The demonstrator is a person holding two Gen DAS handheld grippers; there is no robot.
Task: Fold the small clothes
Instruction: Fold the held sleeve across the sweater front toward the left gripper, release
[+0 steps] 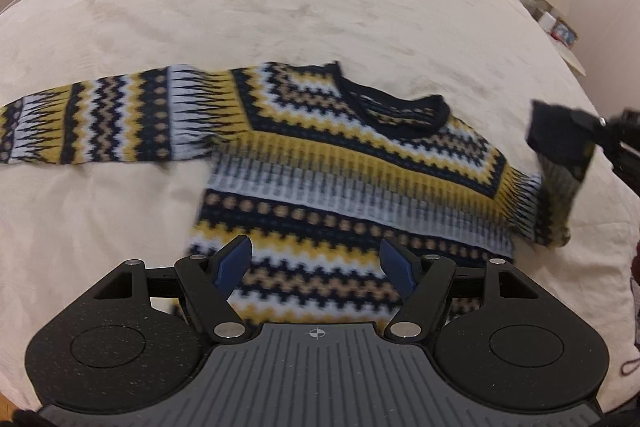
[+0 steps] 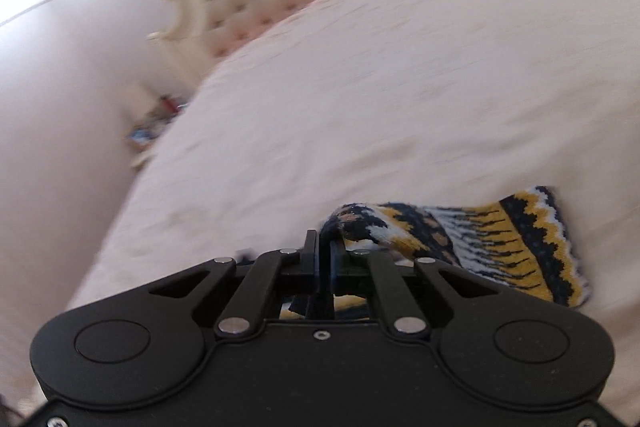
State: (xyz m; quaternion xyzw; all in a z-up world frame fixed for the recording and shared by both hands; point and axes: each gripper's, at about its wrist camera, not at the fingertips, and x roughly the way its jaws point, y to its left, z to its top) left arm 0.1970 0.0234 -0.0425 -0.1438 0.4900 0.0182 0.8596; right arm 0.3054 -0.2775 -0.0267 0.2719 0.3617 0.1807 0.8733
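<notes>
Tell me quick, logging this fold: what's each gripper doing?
Left gripper: open, empty, above the sweater.
Right gripper: closed on the sweater's sleeve cuff.

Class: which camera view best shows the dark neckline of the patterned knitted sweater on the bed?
The left wrist view: the dark neckline of the yellow, navy and white knitted sweater lies there in full. The right wrist view shows only a sleeve, clamped in the right gripper.
</notes>
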